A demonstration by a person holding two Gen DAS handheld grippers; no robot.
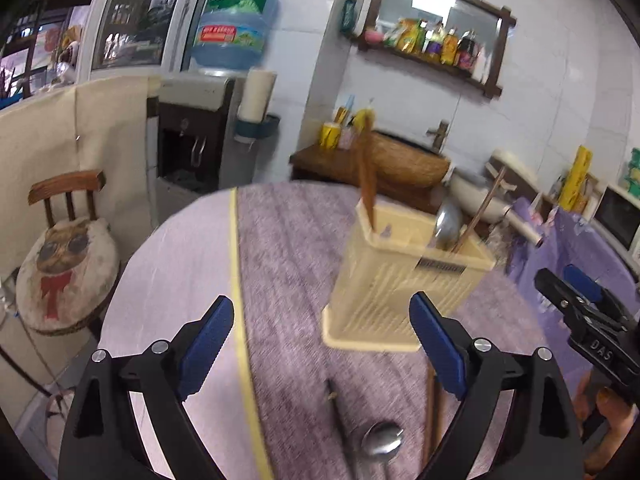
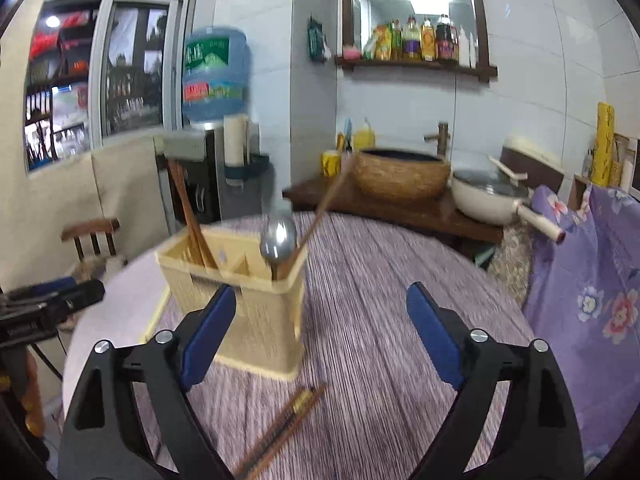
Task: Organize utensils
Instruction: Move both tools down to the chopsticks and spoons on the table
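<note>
- Left wrist view: the left tongs (image 1: 320,344), black with blue pads, are spread wide with nothing between them.
- They hang over a round desk (image 1: 176,248) with a purple-grey cloth (image 1: 292,248) on it.
- A cream plastic holder with slotted sides (image 1: 400,276) stands upright on the cloth, ahead of the tongs and a bit to the right.
- Brown wooden chopsticks (image 1: 366,184) stand in its left part. A shiny metal spoon (image 1: 444,224) and one more brown stick (image 1: 480,212) lean in its right part.
- Low in the picture, a second silver spoon (image 1: 382,440) lies flat on the cloth, with a dark thin stick (image 1: 336,404) just beside it.
- The right tongs show at the right edge, held by a hand (image 1: 612,412).
- Right wrist view: the right tongs (image 2: 322,340) are also spread wide and hold nothing.
- A pair of brown chopsticks with a gold band (image 2: 288,420) lies flat on the cloth between them, near the holder's foot.
- Both pictures are a bit blurry.
</note>
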